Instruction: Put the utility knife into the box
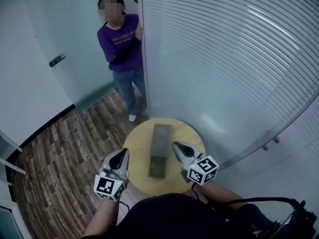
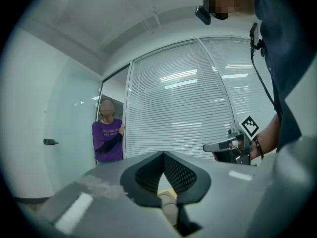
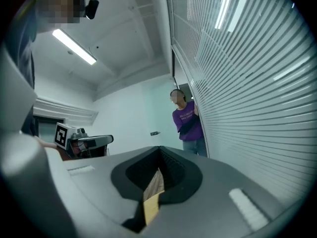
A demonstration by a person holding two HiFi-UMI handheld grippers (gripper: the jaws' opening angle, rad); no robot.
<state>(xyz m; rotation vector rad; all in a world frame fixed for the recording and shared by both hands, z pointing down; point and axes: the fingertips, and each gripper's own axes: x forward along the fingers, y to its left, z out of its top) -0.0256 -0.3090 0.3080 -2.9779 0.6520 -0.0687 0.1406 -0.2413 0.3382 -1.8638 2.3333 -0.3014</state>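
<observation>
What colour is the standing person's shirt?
Purple; the shirt shows best in the head view.

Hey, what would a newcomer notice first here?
A small round wooden table sits below, a long grey box lying across its middle, with the left gripper and right gripper flanking it. Beyond, a person in a purple top stands beside the curved slatted glass wall.

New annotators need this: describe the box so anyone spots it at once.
Find the round wooden table by the striped glass wall. The box lies along its middle, between left gripper and right gripper. Unlike them it is a long flat grey slab without a marker cube.
</observation>
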